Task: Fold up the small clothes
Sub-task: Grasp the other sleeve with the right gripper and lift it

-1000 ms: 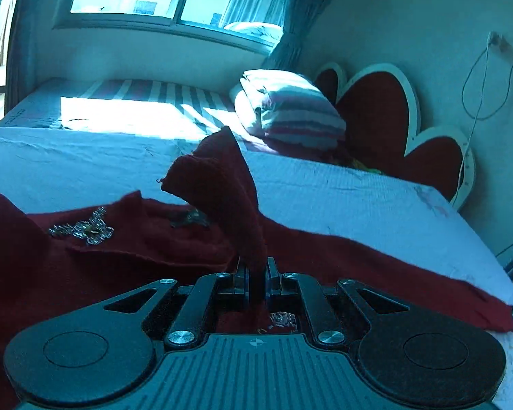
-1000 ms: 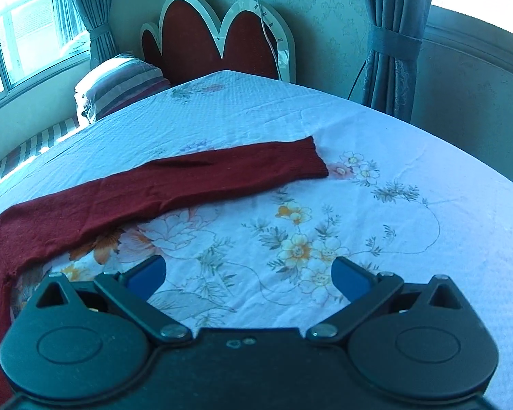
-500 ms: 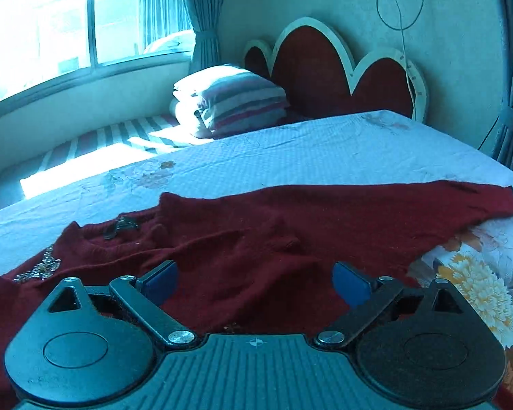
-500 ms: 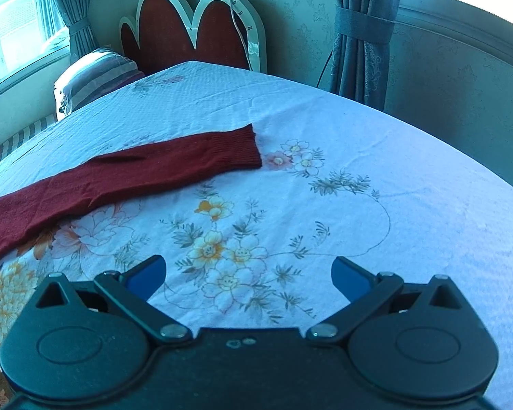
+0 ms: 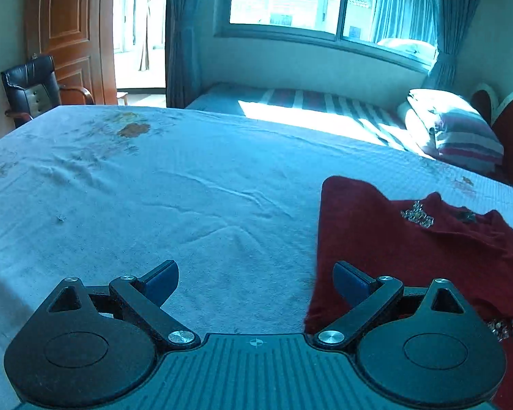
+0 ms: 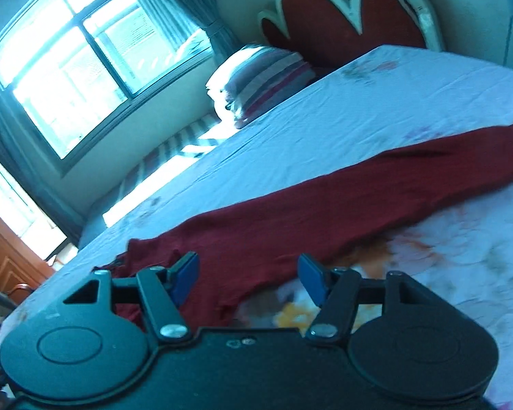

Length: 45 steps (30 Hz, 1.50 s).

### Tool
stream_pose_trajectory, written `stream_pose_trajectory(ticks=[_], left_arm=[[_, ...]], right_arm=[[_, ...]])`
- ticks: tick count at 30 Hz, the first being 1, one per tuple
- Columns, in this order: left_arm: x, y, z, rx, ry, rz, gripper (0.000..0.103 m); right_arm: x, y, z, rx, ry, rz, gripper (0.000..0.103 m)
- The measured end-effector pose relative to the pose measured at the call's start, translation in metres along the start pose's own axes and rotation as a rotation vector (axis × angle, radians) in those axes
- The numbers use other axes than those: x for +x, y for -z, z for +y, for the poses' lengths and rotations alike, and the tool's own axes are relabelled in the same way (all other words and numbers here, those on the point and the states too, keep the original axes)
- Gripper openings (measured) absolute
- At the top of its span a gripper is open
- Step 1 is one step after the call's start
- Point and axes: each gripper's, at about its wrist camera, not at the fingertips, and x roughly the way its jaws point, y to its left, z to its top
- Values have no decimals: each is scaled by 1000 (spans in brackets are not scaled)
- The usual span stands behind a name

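Note:
A dark red sweater (image 5: 410, 249) with sequin trim lies on the bed at the right of the left wrist view, its left side folded to a straight edge. My left gripper (image 5: 255, 278) is open and empty, low over the bare sheet beside that edge. In the right wrist view the sweater's long sleeve (image 6: 359, 201) stretches out to the right across the floral sheet. My right gripper (image 6: 248, 275) is open and empty, tilted, just above the sweater where the sleeve meets the body.
The bed sheet (image 5: 154, 198) spreads left of the sweater. A striped pillow (image 5: 461, 136) and red scalloped headboard (image 6: 342, 13) are at the head of the bed. A black chair (image 5: 30, 85) and wooden door (image 5: 71, 27) stand beyond the far left edge.
My left gripper let go of the sweater fabric, opened, and swung left to the sweater's folded edge. My right gripper tilted and moved left from the bare sheet to over the sleeve's base.

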Motion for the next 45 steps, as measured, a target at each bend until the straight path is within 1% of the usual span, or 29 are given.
stream_pose_trajectory(ticks=[1, 2, 4, 8, 9, 11, 13, 15, 17, 19, 21, 22, 23, 25, 26, 28, 30, 31, 32, 33, 35, 36, 37, 38, 39, 40, 42, 44, 45], left_arm=[[2, 1, 2, 6, 2, 0, 96], [6, 1, 2, 15, 17, 3, 96], [15, -2, 0, 19, 25, -6, 96], [41, -15, -4, -4, 63, 18, 96], [51, -17, -7, 16, 52, 28, 96], [57, -20, -8, 18, 48, 38, 96], [67, -22, -7, 14, 38, 58, 96], [74, -22, -9, 28, 30, 72, 96], [77, -22, -14, 62, 17, 77, 96], [74, -26, -17, 71, 11, 72, 96], [57, -34, -18, 16, 60, -24, 96], [50, -41, -22, 6, 80, -53, 96], [48, -46, -29, 20, 95, -61, 96], [57, -51, -47, 92, 94, -36, 96], [67, -50, -56, 136, 68, -8, 96], [90, -45, -62, 189, -21, 66, 96], [93, -47, -52, 94, 4, 64, 97], [89, -49, -47, 67, 4, 41, 97], [86, -51, -46, 62, -22, 9, 97], [86, -54, -45, 58, -27, -7, 97], [96, -57, -47, 45, 36, 27, 97], [105, -55, -52, 75, 27, 70, 97], [112, -53, -56, 106, 2, 92, 99], [113, -51, -55, 101, -8, 63, 102], [109, -52, -53, 86, -4, 85, 102], [103, -54, -51, 77, 6, 79, 102], [78, -55, -45, 69, 28, -3, 102], [57, -51, -39, 60, 63, -39, 102], [51, -49, -37, 51, 74, -35, 102]], right_arm=[[16, 2, 14, -3, -44, 32, 55], [34, 6, 30, -16, -74, 58, 55], [63, 12, 49, -20, -93, 107, 55], [112, 21, 60, 92, -120, 224, 52], [118, 23, 61, 125, -124, 239, 50], [123, 24, 61, 159, -136, 225, 43], [127, 23, 63, 157, -121, 229, 14], [132, 28, 65, 135, -105, 242, 7], [129, 29, 67, 95, -96, 224, 6], [117, 25, 69, 51, -82, 167, 6], [107, 21, 66, 30, -60, 111, 6], [107, 21, 66, 9, -53, 119, 6], [111, 22, 66, -15, -46, 138, 6], [118, 23, 67, -17, -64, 163, 8], [124, 24, 69, -17, -64, 170, 11], [128, 24, 72, -30, -44, 173, 20], [125, 22, 71, -44, -3, 152, 22], [120, 21, 69, -43, 7, 133, 21], [115, 19, 68, -40, 8, 96, 21], [110, 16, 68, -49, 4, 72, 20], [108, 12, 73, -96, 4, 42, 20], [112, 10, 76, -116, -12, 46, 20], [118, 11, 78, -123, -20, 63, 20], [127, 13, 78, -129, -17, 102, 20], [139, 17, 78, -138, 0, 154, 15], [142, 19, 76, -143, 13, 158, 16], [131, 14, 69, -95, -2, 129, 20], [109, 8, 56, -39, -7, 46, 21], [102, 5, 51, -29, -1, 31, 21]])
